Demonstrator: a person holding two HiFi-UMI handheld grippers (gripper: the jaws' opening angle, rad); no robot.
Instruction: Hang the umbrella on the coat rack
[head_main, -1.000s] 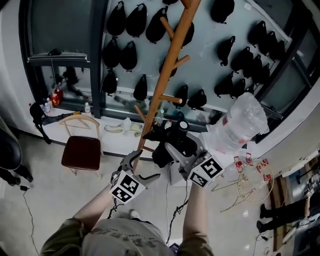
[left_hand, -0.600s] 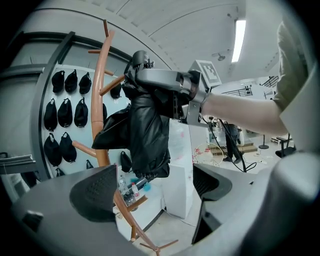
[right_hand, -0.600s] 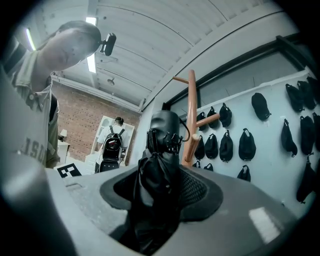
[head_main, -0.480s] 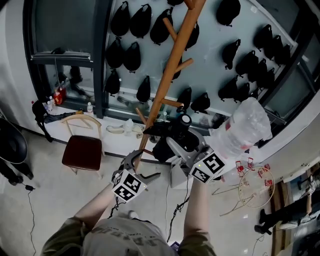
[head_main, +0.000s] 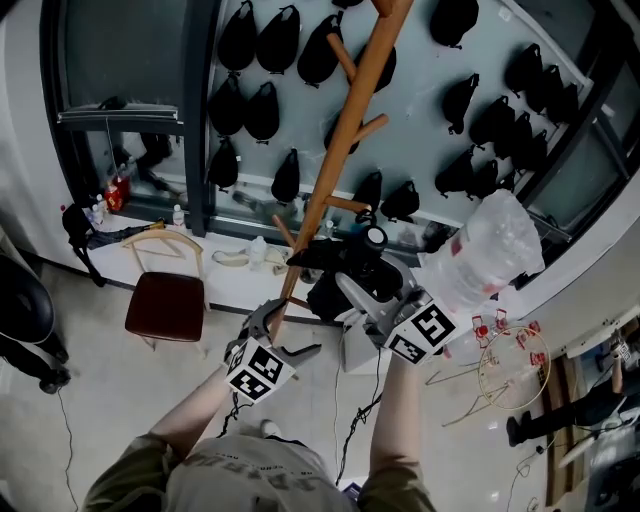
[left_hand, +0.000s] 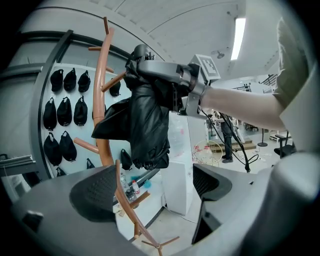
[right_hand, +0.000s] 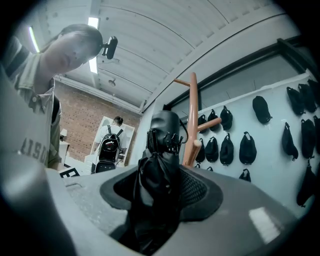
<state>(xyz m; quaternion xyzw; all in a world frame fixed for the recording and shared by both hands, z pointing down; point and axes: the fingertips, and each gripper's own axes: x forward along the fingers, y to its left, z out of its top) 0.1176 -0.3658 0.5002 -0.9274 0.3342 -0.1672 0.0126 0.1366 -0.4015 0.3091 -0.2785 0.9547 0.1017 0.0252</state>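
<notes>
Wall (head_main: 120, 60): pale panel behind everything, hung with rows of black bags (head_main: 262, 110).
Rack (head_main: 340, 140): bare wooden pole with short pegs, slanting in the head view from low centre up towards 12 o'clock. Nothing hangs on the pegs in view.
Bundle (head_main: 480, 250): clear plastic wrap, at 3 o'clock of the umbrella.
Chair (head_main: 165, 300): dark red seat and pale frame, on the floor at 9 o'clock of the rack's foot.
Umbrella (head_main: 335, 290): black, folded and loosely bunched. It is held up in the air just at 3 o'clock of the rack's pole, below the pegs and not on one. Its capped end points towards the rack (right_hand: 191, 125).
Right hand-held gripper (head_main: 355, 290): clamped on the umbrella (right_hand: 157, 185), with the dark fabric filling the gap between its pads. It points roughly level at the pole.
Left hand-held gripper (head_main: 285, 335): jaws spread, gripping nothing, at 7 o'clock of the umbrella (left_hand: 147, 120). The rack's lower stem (left_hand: 125, 200) shows in the gap, close by one pad. I can't tell whether it touches.
</notes>
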